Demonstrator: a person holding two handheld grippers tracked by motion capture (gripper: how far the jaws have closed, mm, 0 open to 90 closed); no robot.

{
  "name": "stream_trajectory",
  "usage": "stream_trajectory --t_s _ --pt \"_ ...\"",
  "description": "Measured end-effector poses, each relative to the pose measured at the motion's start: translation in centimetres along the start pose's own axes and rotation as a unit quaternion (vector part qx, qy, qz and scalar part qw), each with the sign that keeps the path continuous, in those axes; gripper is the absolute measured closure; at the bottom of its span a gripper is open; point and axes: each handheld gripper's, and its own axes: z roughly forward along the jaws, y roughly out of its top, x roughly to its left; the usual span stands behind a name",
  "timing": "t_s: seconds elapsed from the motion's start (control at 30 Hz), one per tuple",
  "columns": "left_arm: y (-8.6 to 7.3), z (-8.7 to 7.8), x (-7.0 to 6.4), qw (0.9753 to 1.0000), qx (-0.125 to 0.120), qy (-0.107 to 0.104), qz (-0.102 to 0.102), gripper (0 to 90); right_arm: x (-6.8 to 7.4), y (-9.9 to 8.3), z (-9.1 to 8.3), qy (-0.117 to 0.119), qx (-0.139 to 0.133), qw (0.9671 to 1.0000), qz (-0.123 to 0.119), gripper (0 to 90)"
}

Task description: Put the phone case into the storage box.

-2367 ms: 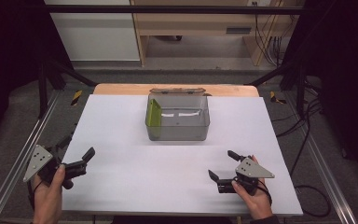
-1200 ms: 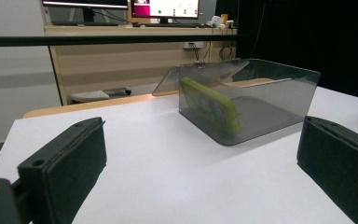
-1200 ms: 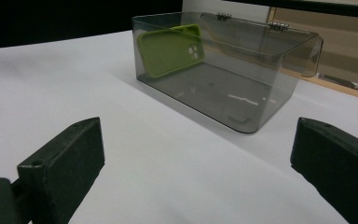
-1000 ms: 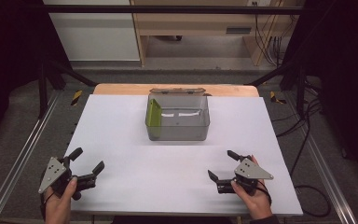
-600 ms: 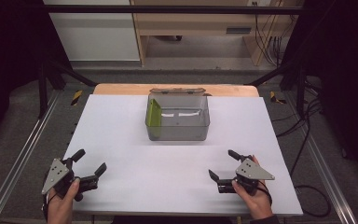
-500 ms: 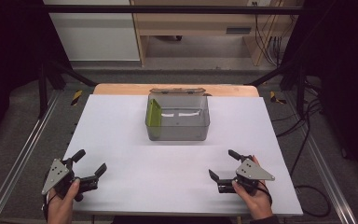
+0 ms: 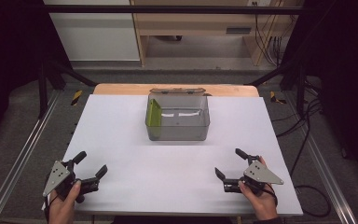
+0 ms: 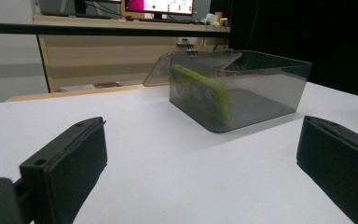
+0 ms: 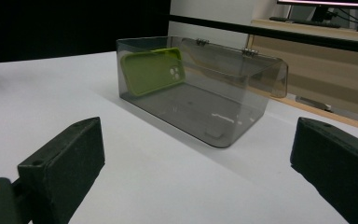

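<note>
White tabletop (image 7: 121, 135), matte, on a wooden table whose bare far edge shows behind it; dark floor, metal rails and black curtains around, pale cabinets at the back.

Landmark — a smoky clear plastic box (image 7: 177, 118), standing at the far middle of the tabletop with its hinged lid (image 7: 177, 90) folded back behind it.

Left of the box and well nearer the person: left gripper (image 7: 89, 168), held in the person's left hand (image 7: 63, 205) at the near left corner of the tabletop. Jaws spread wide, nothing between them. Grey three-cornered plate on top. In the left gripper view both black jaws stand far apart over bare white surface, the box ahead between them and a little to the right.

Inside the box, against its left end wall: a lime-green phone case (image 7: 154, 113), standing on edge and leaning on that wall. In the right gripper view the case's camera cut-out shows, with small round holes. In the left gripper view the case tilts, a printed patch on the side that faces — too blurred to read. A pale streak lies on the box floor right of the case; cannot tell what it is.

Right of the box and nearer the person: right gripper (image 7: 233, 167), in the right hand (image 7: 260, 200) — jaws parted wide, holding nothing, well apart from the box.
</note>
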Motion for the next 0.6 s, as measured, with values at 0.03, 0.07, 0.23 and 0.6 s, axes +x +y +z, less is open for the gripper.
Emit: stream_trajectory --t_s 0.03,0.07,0.23,0.6 --pt "0.0 0.0 0.0 1.0000 0.000 0.000 0.000 1.4 -0.1 0.0 -0.2 -0.002 -0.001 1.0000 -0.002 2.9" --pt "0.0 -0.1 0.0 1.0000 -0.001 0.001 0.000 1.4 -0.1 -0.1 -0.3 -0.004 -0.001 1.0000 0.000 2.9" --pt "-0.1 -0.3 -0.1 1.0000 -0.006 0.005 0.001 1.4 -0.7 -0.5 -1.0 -0.010 0.000 0.9999 0.005 2.8" --pt "-0.2 -0.9 -0.2 0.9997 -0.018 0.014 0.002 1.6 -2.1 -1.3 -2.0 -0.044 0.007 0.9987 0.025 2.6"
